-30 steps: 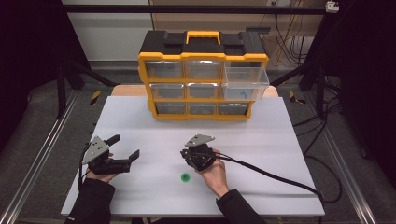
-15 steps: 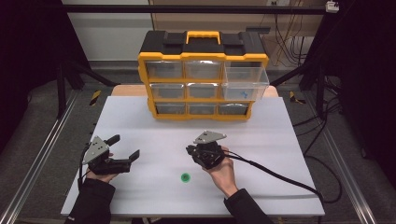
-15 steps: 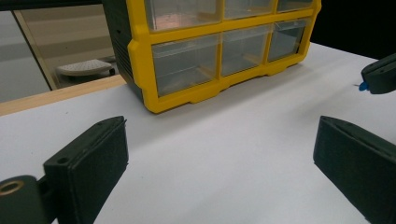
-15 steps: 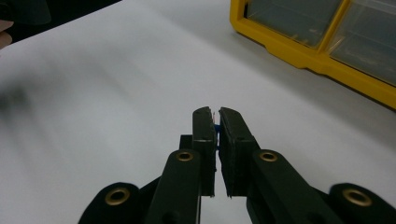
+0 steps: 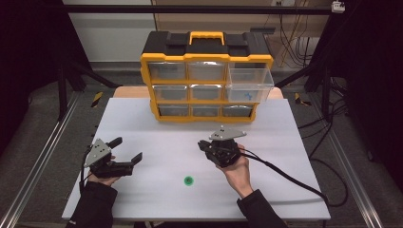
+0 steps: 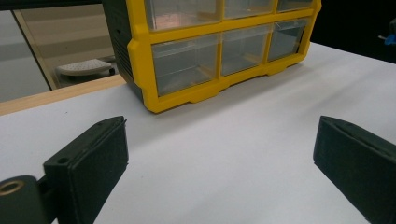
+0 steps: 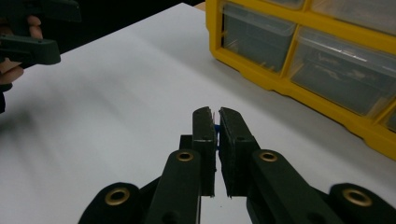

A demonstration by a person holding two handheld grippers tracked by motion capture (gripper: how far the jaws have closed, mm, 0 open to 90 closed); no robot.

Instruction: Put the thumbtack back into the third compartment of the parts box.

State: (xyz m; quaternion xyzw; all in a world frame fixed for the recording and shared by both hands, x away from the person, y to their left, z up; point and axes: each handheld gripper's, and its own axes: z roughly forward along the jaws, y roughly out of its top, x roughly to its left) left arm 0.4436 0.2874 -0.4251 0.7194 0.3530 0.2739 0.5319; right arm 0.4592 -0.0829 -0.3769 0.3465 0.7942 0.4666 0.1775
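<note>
White tabletop (image 5: 142,123), far edge: open drawer (image 5: 249,84); right gripper (image 7: 216,122) pinching small blue bit (image 7: 216,133), left gripper (image 5: 127,151) wide, empty; keep pinch firm, lift over drawer rim.

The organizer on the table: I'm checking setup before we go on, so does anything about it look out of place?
Yes. On the yellow organizer, the right drawer of the upper rows is pulled out toward the table, with a small blue item inside, while the other drawers sit flush. A green dot lies alone on the white table.

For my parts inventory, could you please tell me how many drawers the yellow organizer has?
9: three rows of three in the yellow organizer; the top-right drawer is pulled out, the other eight are shut.
</note>
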